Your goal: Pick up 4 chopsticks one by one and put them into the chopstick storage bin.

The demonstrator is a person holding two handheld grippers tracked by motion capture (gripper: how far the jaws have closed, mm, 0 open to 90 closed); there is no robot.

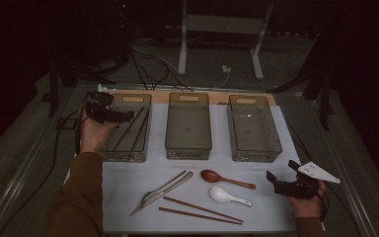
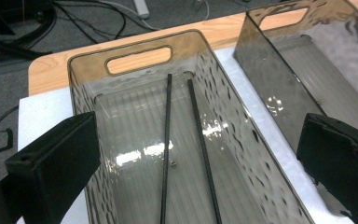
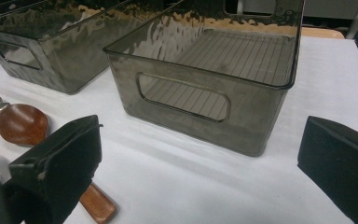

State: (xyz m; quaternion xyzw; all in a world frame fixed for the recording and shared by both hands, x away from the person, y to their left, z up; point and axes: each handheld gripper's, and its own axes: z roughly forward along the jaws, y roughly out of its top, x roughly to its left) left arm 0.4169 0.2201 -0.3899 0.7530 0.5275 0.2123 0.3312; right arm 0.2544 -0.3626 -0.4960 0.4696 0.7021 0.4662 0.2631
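the left gripper hangs over the left bin, jaws spread wide with nothing between them. two black chopsticks lie along the bin floor, side by side and slightly splayed; they look settled flat, though the rippled wall blurs their near ends. the right gripper rests low at the right edge of the white mat, jaws also spread and empty, facing the right bin and the wooden spoon just to its side.

the work looks like sorting cutlery by kind into the three bins. left on the mat are a brown chopstick pair, a white spoon, the wooden spoon and two metal pieces that overlap each other; the middle bin and right bin hold nothing.

risks from here, as i judge them:
- thin chopsticks lying flat give the jaws little to bite, so a pinch could catch one stick and leave or flick the other.
- the metal pieces cross, so lifting one may drag its neighbour across the mat.
- the white spoon is smooth and curved; a grip on the bowl could let it squirt out.
- the left gripper sits close above the bin rim, and a careless pull back could knock the light bin askew.
- brown sticks dropped in the wrong bin would spoil the sort.
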